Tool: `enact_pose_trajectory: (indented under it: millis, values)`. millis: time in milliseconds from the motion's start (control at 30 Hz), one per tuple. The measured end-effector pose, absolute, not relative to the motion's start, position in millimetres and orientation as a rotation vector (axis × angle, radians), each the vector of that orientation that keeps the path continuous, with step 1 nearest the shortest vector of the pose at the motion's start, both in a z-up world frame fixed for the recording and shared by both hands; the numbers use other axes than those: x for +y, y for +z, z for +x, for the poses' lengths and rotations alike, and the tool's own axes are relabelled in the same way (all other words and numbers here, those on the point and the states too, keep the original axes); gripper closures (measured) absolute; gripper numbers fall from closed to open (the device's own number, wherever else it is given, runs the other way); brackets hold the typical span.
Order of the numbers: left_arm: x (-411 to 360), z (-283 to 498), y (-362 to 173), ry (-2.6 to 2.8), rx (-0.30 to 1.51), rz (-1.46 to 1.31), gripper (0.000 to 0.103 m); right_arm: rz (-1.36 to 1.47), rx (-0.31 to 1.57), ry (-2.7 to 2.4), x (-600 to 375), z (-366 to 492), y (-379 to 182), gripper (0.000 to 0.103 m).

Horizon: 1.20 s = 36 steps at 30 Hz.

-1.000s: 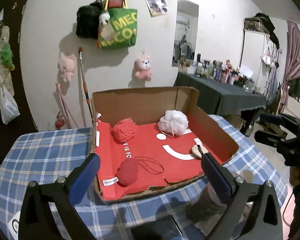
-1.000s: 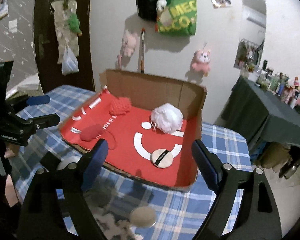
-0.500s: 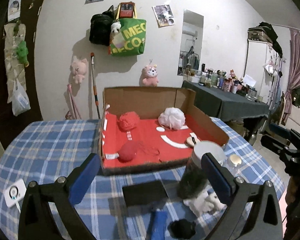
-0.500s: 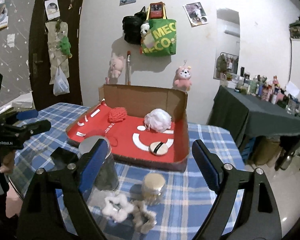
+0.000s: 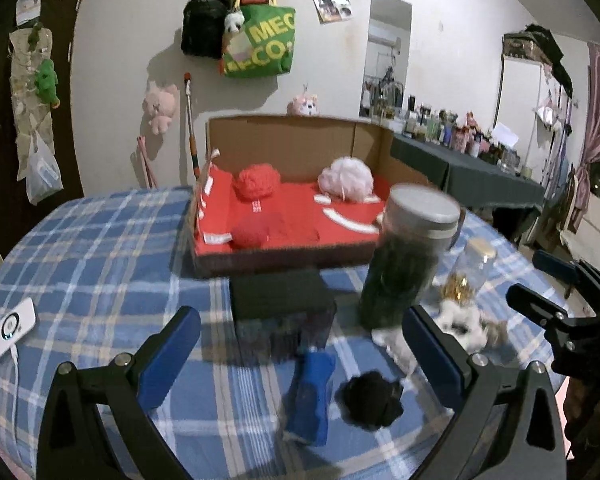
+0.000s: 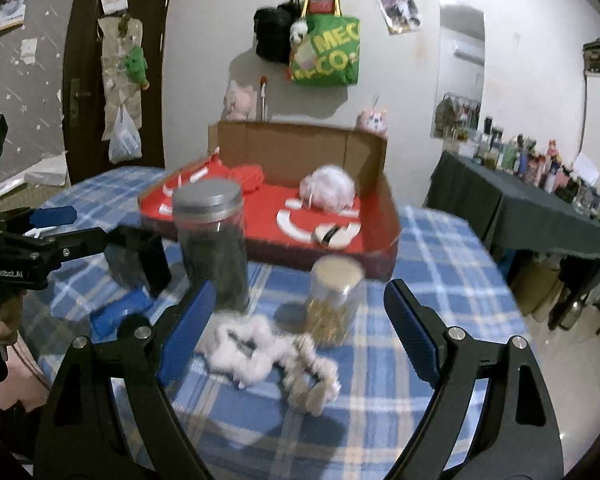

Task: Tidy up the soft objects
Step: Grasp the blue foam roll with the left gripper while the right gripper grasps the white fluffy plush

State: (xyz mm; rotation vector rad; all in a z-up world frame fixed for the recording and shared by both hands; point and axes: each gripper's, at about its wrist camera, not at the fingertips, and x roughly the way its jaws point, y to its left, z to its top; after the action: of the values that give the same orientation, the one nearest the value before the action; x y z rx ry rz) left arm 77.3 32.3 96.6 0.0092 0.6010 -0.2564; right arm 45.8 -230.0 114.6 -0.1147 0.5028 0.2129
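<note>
1. Left gripper point(image 5: 300, 348) hovers over the counter point(image 5: 100, 264), jaws apart and empty.
2. Right gripper point(image 6: 296, 320) likewise, jaws apart.
3. 2 scrunchies point(image 6: 276, 356) lie between the right jaws, near 2 jars point(image 6: 212, 248).
4. The box point(image 5: 296, 200) holds 2 red puffs point(image 5: 256, 180).

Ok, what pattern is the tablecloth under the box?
A blue-and-white plaid tablecloth, clearest in the right wrist view.
</note>
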Motion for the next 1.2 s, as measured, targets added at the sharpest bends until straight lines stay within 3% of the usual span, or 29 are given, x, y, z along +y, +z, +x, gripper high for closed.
enact_pose_trajectory:
  millis: [833, 1100, 1200]
  values:
    - [36, 90, 42, -0.249, 0.799, 0.085, 0.002, -0.062, 0.69, 0.271, -210, 71, 56, 0.016]
    - [36, 99, 35, -0.255, 0.837, 0.091, 0.017, -0.067, 0.704, 0.287, -208, 77, 55, 0.019]
    - [30, 99, 35, -0.289, 0.831, 0.106, 0.031, -0.077, 0.703, 0.297, -206, 77, 54, 0.034]
